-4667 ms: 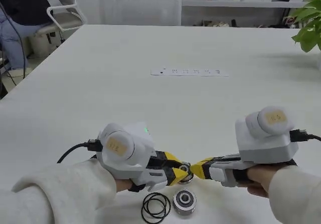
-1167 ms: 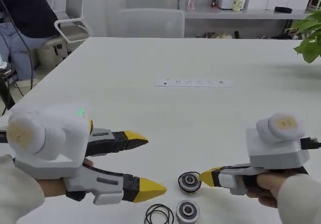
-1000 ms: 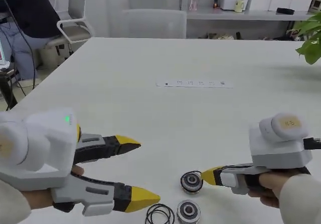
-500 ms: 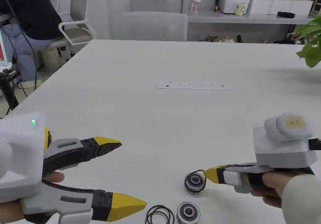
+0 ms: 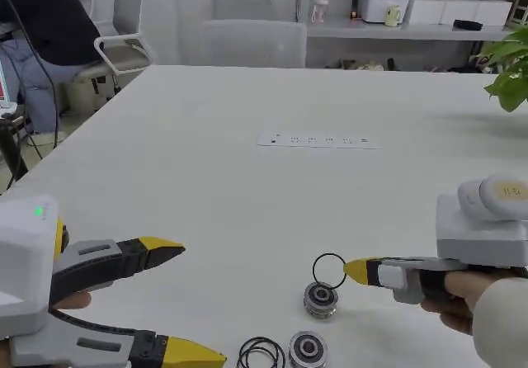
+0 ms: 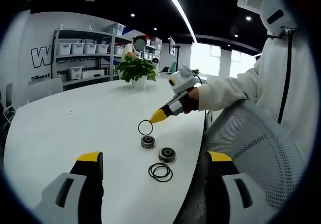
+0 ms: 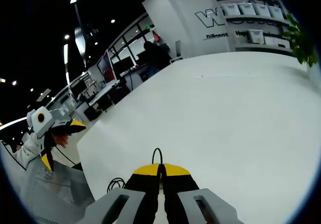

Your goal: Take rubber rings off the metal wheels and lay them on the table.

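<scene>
At the lower left the left gripper (image 5: 202, 302) hangs over the worktop (image 5: 247, 178), its fingers (image 5: 157, 247) spread wide and holding nothing; just right of them a small heap of loose rubber rings (image 5: 260, 354) lies flat, with one metal wheel (image 5: 307, 348) beside it and a second wheel (image 5: 320, 297) a little farther back; just above that second wheel a single rubber ring (image 5: 328, 267) stands upright, pinched in the closed fingers of the right gripper (image 5: 351, 270).

Even, bright ceiling light (image 6: 173, 4) washes the white bench (image 5: 247, 195); shadows are faint. Gripper views bow strongly at their edges.
</scene>
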A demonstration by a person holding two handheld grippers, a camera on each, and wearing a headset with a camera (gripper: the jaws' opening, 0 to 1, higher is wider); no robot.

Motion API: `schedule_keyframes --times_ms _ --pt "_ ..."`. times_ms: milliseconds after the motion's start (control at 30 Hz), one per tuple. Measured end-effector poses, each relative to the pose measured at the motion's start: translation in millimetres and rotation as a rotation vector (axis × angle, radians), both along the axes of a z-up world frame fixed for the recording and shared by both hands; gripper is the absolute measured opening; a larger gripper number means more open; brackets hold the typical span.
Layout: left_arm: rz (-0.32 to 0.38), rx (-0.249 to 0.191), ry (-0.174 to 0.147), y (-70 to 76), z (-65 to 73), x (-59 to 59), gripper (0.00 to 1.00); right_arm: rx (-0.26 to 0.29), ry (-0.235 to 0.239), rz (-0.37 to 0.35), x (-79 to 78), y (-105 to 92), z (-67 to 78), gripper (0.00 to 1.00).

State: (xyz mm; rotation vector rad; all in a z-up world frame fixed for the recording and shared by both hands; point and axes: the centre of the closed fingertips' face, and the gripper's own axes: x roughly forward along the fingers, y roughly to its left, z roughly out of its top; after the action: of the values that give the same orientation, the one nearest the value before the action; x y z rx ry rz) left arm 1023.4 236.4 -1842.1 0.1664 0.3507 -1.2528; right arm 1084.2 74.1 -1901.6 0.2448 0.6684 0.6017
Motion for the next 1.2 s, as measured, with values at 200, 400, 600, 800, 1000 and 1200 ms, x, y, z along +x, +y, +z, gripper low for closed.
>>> schedule_keyframes --times_ms 200,400,600,800,1000,1200 --pt "0.017 -0.023 -0.001 6.1 7.3 -1.1 0.82 0.010 -0.021 0.019 -1.4 6.1 7.9 0.00" --pt "0.012 -0.007 -0.003 7.1 7.3 -3.6 0.82 0.035 -0.042 0.040 -4.6 15.4 19.1 0.00" --pt "-0.004 0.005 -0.011 7.7 14.1 -12.6 0.82 0.056 -0.052 0.064 -6.4 22.1 24.8 0.00" --pt "-0.003 -0.020 -0.010 11.4 17.6 -31.7 0.83 0.074 -0.044 0.092 -10.3 30.5 26.1 0.00" --pt "0.035 0.018 0.024 18.5 -1.1 -37.4 0.82 0.086 -0.022 0.147 -18.7 47.0 24.3 0.00" --pt "0.038 0.022 0.018 15.3 -0.3 -37.1 0.81 0.079 -0.004 0.218 -29.6 64.4 21.7 0.00"
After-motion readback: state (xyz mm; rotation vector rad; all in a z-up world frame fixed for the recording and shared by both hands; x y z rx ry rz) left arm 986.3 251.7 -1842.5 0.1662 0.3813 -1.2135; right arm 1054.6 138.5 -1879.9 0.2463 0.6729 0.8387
